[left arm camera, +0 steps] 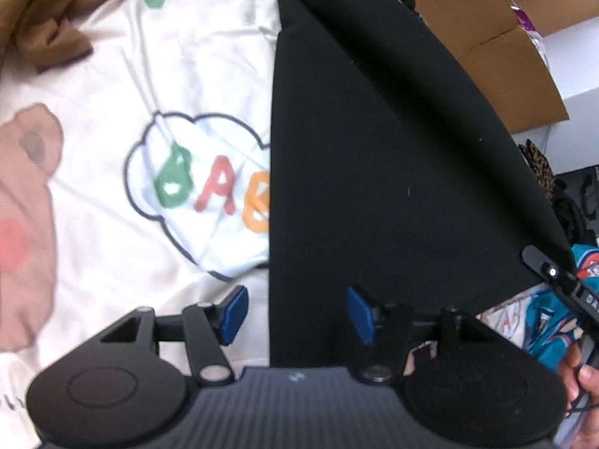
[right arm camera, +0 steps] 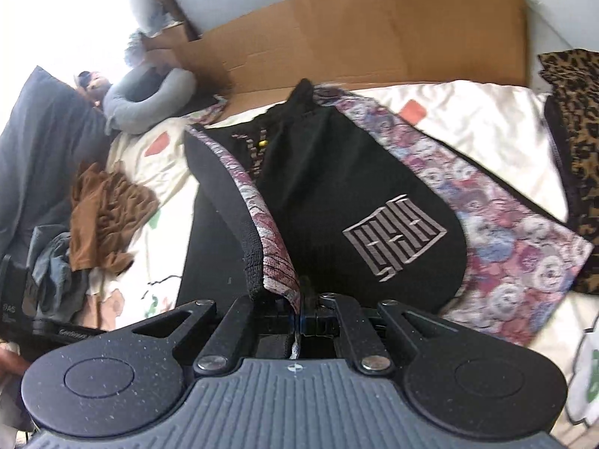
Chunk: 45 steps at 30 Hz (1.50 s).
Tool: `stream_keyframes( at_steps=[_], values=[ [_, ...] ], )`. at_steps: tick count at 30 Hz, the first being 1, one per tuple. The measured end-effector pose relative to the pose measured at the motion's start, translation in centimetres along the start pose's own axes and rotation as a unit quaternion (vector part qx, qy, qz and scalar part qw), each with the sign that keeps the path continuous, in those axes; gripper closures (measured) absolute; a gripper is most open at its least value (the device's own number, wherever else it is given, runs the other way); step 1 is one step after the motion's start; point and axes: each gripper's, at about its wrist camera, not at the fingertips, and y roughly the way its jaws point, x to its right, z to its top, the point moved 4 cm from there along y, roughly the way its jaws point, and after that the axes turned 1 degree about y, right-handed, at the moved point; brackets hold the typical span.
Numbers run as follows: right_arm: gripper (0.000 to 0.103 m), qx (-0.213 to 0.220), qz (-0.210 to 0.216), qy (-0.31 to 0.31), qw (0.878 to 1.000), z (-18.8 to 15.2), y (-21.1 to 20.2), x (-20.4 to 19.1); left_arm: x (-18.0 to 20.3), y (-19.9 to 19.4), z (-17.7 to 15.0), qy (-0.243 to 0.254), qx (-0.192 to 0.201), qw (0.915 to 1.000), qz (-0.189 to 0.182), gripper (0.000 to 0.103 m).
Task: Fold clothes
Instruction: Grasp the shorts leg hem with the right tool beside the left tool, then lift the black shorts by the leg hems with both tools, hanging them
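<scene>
Lying flat on the bed sheet [left arm camera: 112,75], the black garment [right arm camera: 329,172] looked soft, light, floppy; best taken at edges or corners. Right gripper [right arm camera: 299,321] fingers were clamped on its floral-lined hem [right arm camera: 273,239]; left gripper [left arm camera: 295,314] fingers stood apart over its straight edge, holding nothing

The garment [right arm camera: 359,202] lies spread on the bedsheet [right arm camera: 483,119], its hem toward the near edge. A crumpled cloth [right arm camera: 108,217] sits left of it (apart), cardboard [right arm camera: 374,33] along the far edge.
</scene>
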Motion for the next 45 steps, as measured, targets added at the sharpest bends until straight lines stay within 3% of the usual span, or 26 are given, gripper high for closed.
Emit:
stream_keyframes(
  at_steps=[13,22,31,32,34,37,39,43,45],
  values=[
    [0.103,0.001,-0.053,0.035,0.998,-0.1,-0.1,5.4,0.6,2.0,-2.4,-0.010,-0.047,0.9983,-0.031,0.042],
    [0.103,-0.002,-0.093,0.063,0.994,0.0,0.5,8.8,-0.2,2.8,-3.1,-0.084,-0.078,0.9885,-0.099,0.042],
    [0.103,-0.020,-0.125,0.107,0.986,-1.0,1.9,12.0,-1.0,3.8,-3.4,-0.120,-0.090,0.9821,-0.115,0.042],
    [0.103,-0.023,-0.126,0.115,0.985,-1.2,2.1,12.4,-1.0,4.0,-3.4,-0.123,-0.089,0.9817,-0.115,0.044],
    [0.103,-0.029,-0.126,0.133,0.983,-1.6,2.6,13.1,-1.3,4.3,-3.4,-0.134,-0.086,0.9798,-0.121,0.059],
    [0.103,-0.034,-0.124,0.157,0.979,-2.1,3.1,13.9,-1.6,4.9,-3.4,-0.154,-0.088,0.9750,-0.134,0.071],
    [0.102,-0.034,-0.123,0.166,0.978,-2.4,3.4,14.3,-1.7,5.0,-3.3,-0.154,-0.084,0.9751,-0.136,0.073],
    [0.101,-0.031,-0.118,0.172,0.978,-2.5,3.6,14.6,-2.0,5.2,-2.9,-0.160,-0.082,0.9737,-0.140,0.086],
    [0.097,-0.027,-0.121,0.166,0.978,-2.4,3.5,14.6,-2.2,5.0,-3.8,-0.161,-0.080,0.9731,-0.144,0.086]
  ],
)
